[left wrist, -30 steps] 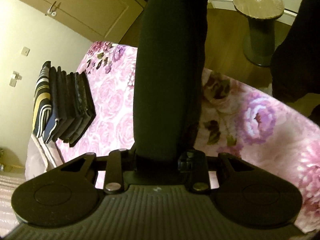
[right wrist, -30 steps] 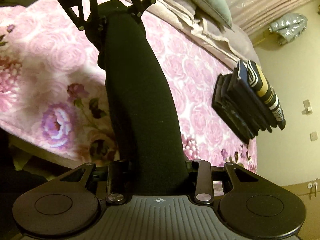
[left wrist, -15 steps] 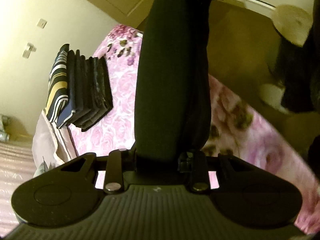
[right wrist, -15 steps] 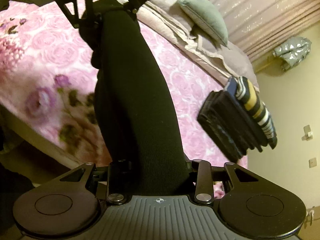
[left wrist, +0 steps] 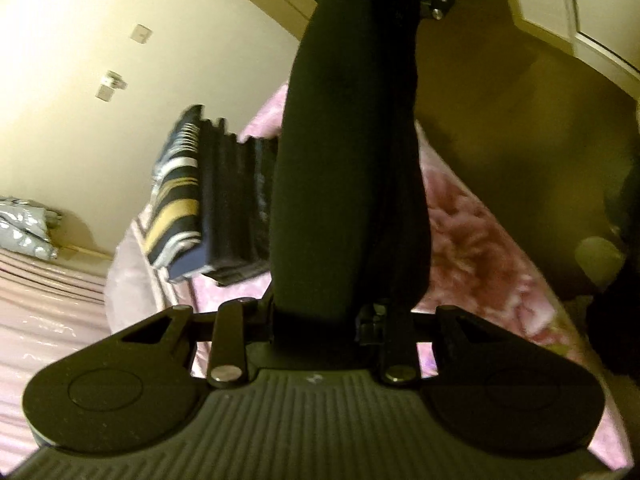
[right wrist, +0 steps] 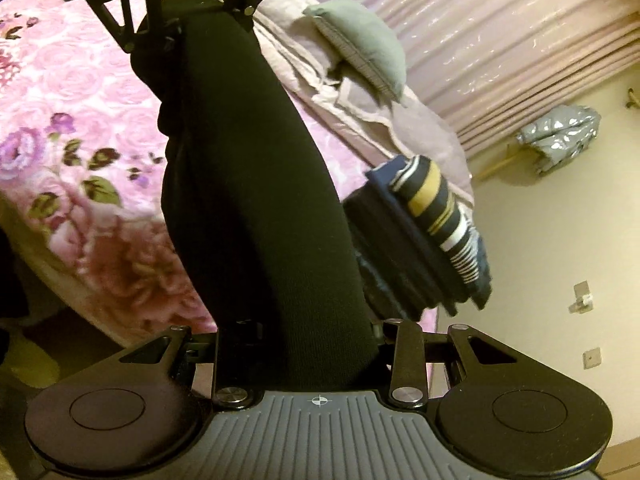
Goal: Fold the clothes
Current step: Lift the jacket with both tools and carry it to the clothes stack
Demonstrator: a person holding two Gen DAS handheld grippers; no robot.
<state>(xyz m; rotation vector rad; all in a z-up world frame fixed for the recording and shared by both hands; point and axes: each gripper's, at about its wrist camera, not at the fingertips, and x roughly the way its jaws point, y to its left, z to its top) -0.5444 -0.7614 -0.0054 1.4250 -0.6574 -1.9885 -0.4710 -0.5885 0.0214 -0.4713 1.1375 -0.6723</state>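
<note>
Mostly black garment (left wrist: 348, 168) hiding both grippers' closed tips

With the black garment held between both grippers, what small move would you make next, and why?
Probably carry the folded black garment sideways toward the stack of folded clothes on the bed; both the right gripper and left gripper grip it, off the bed.

No readable text, label, brand or number appears in either view. The only mark is a small white crosshair sign (right wrist: 319, 400) printed on the ribbed grey plastic body of the right gripper (right wrist: 320, 432), near its front edge.
</note>
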